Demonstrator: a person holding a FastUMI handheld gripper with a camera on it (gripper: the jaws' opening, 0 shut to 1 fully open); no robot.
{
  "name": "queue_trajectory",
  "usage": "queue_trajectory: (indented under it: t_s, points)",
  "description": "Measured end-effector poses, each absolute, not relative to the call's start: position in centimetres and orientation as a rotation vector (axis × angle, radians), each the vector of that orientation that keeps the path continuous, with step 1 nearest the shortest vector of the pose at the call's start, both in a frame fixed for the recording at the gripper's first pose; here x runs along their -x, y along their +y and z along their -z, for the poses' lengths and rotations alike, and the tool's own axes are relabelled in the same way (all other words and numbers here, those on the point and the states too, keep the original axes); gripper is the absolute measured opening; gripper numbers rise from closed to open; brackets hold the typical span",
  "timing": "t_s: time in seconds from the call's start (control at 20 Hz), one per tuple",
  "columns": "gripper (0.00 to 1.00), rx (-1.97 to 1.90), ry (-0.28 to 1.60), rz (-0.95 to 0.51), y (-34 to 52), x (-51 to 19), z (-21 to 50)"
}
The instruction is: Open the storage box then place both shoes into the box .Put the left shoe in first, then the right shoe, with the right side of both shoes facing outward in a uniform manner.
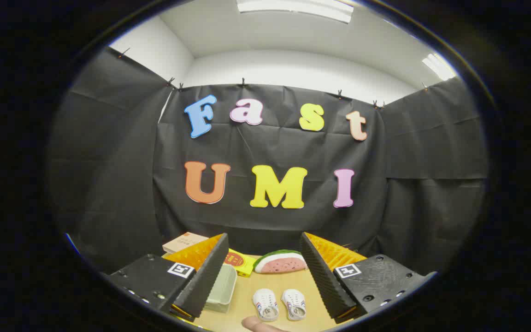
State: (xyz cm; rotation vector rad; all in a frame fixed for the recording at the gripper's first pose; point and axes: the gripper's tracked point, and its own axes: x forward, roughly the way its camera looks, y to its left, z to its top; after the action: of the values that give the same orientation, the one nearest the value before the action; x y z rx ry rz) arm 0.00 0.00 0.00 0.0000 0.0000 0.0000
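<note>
Gripper [263, 258] raised above the table [247, 295], fingers spread wide, nothing between them. Two shoes [280, 305] side by side on the table, seen between the fingers, a fingertip [258, 325] just beside them. Box [221, 287] by the left finger, partly hidden. Watermelon slice [280, 262] beyond the shoes.

Two small white shoes with striped sides sit side by side on the wooden bench between the claw's spread fingers, the left-hand shoe [266, 305] just beside the right-hand shoe [294, 304], both upright. The pale green lidded plastic storage box [221, 287] lies shut beside the left finger.
</note>
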Motion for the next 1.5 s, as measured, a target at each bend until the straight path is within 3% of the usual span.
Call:
queue_trajectory:
  t_s: [0.95,1.25,1.5]
  points:
    - [0.95,-0.026,0.058,0.012,-3.6,-1.7,4.0]
    - [0.95,-0.067,0.132,-0.047,-5.1,-5.7,7.8]
    - [0.95,-0.13,0.301,-0.16,-6.3,-11.5,14.5]
